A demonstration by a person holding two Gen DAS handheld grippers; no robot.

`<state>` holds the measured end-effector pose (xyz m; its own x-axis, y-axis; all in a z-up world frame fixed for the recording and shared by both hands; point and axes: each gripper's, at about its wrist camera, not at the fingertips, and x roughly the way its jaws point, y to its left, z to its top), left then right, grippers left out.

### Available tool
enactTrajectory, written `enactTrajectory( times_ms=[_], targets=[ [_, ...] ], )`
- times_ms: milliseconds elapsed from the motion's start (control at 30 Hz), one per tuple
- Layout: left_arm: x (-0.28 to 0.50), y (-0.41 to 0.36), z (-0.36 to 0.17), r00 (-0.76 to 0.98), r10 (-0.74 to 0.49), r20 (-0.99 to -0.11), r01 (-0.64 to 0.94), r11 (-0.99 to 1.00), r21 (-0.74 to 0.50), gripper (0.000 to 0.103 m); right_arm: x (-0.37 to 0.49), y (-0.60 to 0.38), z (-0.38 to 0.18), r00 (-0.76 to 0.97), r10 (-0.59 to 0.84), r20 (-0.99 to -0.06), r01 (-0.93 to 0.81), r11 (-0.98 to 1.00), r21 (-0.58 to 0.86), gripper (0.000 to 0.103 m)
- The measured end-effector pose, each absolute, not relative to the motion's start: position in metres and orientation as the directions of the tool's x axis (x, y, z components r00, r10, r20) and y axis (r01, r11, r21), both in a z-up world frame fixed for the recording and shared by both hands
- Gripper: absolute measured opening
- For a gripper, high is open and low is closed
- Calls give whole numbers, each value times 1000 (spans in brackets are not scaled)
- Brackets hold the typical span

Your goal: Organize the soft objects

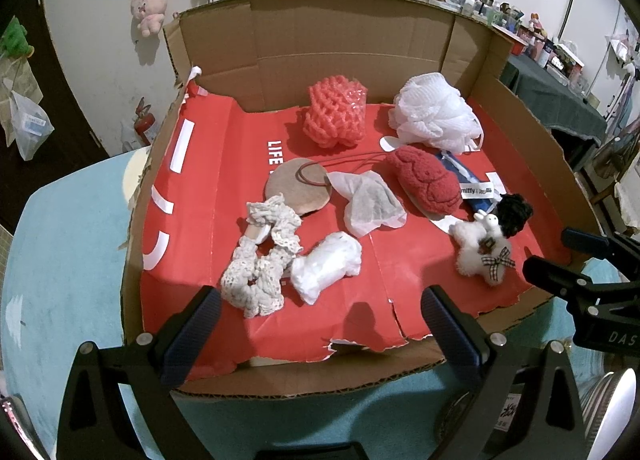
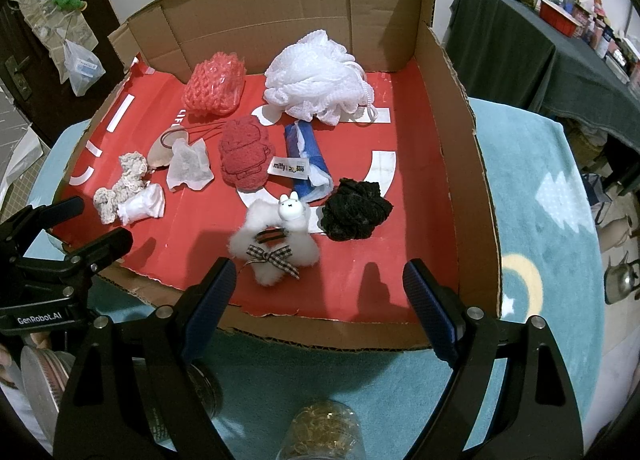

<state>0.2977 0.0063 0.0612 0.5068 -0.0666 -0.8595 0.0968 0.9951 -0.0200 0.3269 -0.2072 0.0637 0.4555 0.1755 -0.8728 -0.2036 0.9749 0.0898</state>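
— Why hover at the near edge?
— Both my jaws stand released, empty. The fluffy white plush hair tie (image 2: 276, 244) lies nearest in the shallow cardboard tray (image 2: 460, 164), among the rest unsorted.

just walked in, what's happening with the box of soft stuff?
A person holds two grippers over the near edge of a cardboard tray. Both the left gripper and the right gripper are open and empty. Nothing is picked yet. The soft items lie loose on the red liner: white bath pouf, red plush, black scrunchie, fluffy white scrunchie with a bow, lace scrunchie.
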Motion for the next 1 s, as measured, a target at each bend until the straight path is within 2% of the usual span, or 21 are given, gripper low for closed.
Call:
enactTrajectory(
  times_ms=[333, 533, 800, 1000],
  targets=[
    [298, 7, 62, 508, -65, -859, 92, 996, -21, 102, 326, -206, 64, 457, 174, -873, -204, 975, 87, 86],
    [291, 17, 75, 543, -111, -832, 72, 994, -86, 102, 327, -209, 64, 459, 187, -869, -206, 973, 101, 86],
    [234, 26, 135, 702, -93, -706, 61, 996, -71, 102, 305, -227, 109, 550, 225, -804, -191, 971, 140, 86],
    [174, 21, 156, 769, -129, -626, 97, 992, -84, 103, 253, -235, 152, 664, 196, -721, -205, 976, 77, 86]
  ],
)
